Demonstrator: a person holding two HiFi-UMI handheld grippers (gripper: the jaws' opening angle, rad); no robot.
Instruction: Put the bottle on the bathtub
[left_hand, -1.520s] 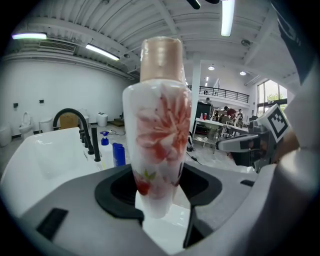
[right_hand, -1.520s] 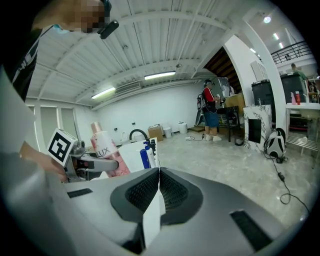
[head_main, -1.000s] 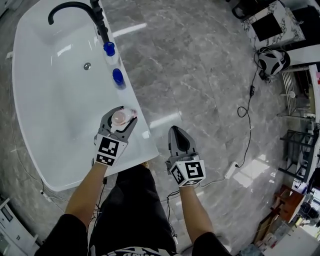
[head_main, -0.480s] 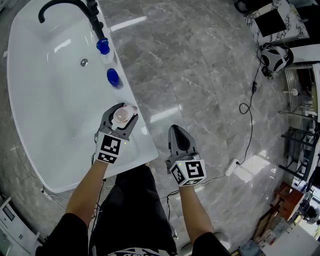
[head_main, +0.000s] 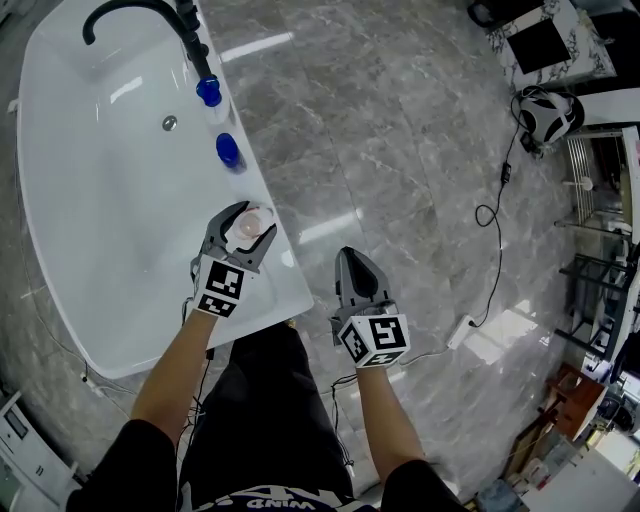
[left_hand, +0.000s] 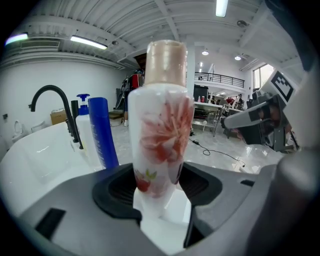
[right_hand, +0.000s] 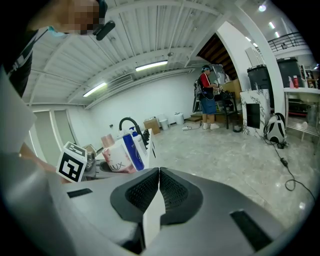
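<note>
Bottle (left_hand: 161, 125) with a floral print stands upright on the bathtub (head_main: 296, 290), on the rim's floor-side edge toward the near corner. The left gripper (head_main: 251, 221) appears to have eased its jaws apart over the last second, so they flank the bottle rather than clamp it, and placement looks all but done. Its fingers (left_hand: 112, 187) sit close on either side of the base. The right gripper (right_hand: 159, 172) hangs over the floor, jaws pressed together on nothing. A blue-topped bottle (head_main: 229, 150) stands farther along the same edge.
</note>
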